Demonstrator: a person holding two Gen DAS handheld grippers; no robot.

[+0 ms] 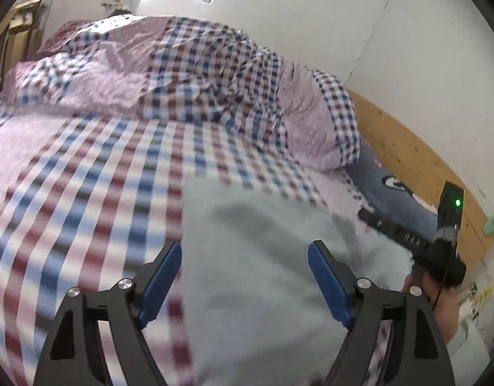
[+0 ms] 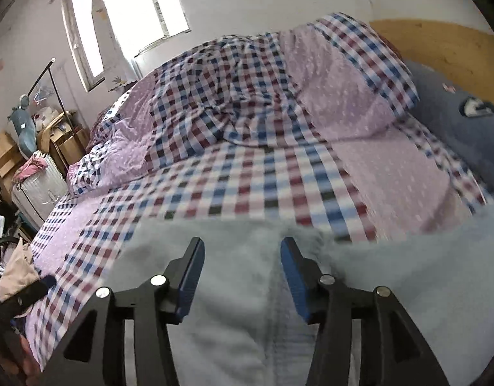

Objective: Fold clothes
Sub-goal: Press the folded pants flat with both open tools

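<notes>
Clearly both tools hover with jaws apart and nothing between them: the left gripper (image 1: pixel 245 257) spread wide, the right gripper (image 2: pixel 242 254) less so. Below them a pale grey garment (image 2: pixel 247 305) lies at the near edge of the checked bedsheet (image 1: pixel 86 167). Blur hides whether it is folded, spread or bunched, so any next grasp first needs a clear edge or corner.

A checked bed (image 2: pixel 247 189) carries a rumpled quilt (image 2: pixel 247 96) and pale garment (image 2: pixel 247 289).
</notes>
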